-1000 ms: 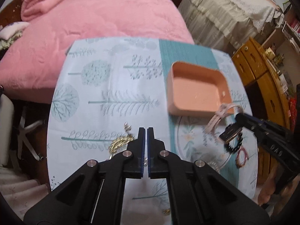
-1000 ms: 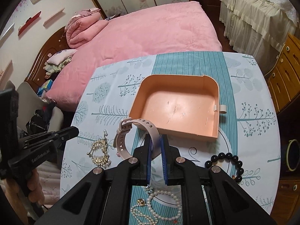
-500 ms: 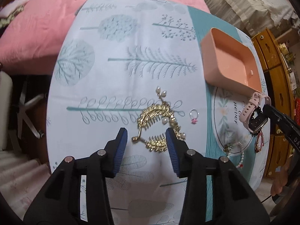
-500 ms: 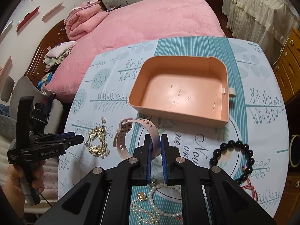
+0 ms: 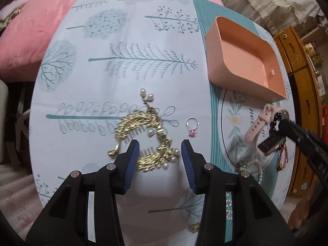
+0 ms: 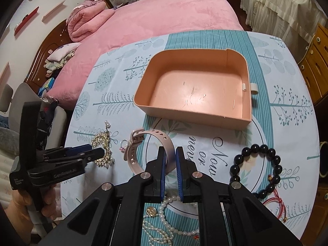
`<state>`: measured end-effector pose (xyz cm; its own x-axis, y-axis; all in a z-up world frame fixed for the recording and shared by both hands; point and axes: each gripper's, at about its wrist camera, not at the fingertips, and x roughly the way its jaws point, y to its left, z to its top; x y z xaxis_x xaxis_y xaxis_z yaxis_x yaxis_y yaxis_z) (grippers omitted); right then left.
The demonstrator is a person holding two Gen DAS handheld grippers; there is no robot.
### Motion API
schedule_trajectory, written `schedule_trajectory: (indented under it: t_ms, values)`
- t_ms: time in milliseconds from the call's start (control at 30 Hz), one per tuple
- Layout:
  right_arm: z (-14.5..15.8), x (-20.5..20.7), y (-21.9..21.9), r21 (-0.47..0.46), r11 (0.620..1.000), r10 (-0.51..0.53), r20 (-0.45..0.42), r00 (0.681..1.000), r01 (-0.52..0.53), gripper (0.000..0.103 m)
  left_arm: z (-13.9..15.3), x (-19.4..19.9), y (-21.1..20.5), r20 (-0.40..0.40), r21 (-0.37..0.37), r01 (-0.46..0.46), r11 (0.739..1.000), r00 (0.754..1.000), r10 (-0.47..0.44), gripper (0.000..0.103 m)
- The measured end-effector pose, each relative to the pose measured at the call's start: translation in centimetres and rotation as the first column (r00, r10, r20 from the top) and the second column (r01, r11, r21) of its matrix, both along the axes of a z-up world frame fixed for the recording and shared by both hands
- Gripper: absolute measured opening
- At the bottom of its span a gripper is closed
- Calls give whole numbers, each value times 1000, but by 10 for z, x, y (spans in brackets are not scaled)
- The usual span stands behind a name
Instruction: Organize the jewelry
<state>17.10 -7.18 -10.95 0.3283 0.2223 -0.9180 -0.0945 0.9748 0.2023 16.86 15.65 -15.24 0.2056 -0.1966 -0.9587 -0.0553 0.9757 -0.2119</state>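
My left gripper (image 5: 160,149) is open, its jaws on either side of a gold hair comb with pearls (image 5: 143,133) that lies on the tablecloth. It also shows in the right wrist view (image 6: 96,151). My right gripper (image 6: 170,155) is shut on a pink watch (image 6: 143,145) and holds it above the table; the watch also shows in the left wrist view (image 5: 260,127). An empty peach tray (image 6: 235,121) stands beyond it, also seen in the left wrist view (image 5: 217,61).
A small ring with a pink stone (image 5: 192,126) lies right of the comb. A black bead bracelet (image 6: 258,166), a red cord bracelet (image 6: 276,205) and a pearl necklace (image 6: 164,221) lie near me. A pink bed (image 6: 153,20) stands behind the round table.
My left gripper has opened and come down close over the gold comb. My right gripper still holds the watch and has moved slightly nearer the tray.
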Motion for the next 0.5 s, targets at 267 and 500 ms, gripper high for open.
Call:
schedule_trajectory:
  t_ms: [267,500]
  values:
    - [-10,-4,-5,-4,1000,-11,-15,1000,11,10,-12,12,-10,-27,18,-127,992,991,128,24]
    - [-13,-3,-8,3,1000,-16,-22,1000,16,10,-13,22,-19,-21,63,-174,983,984,175,10]
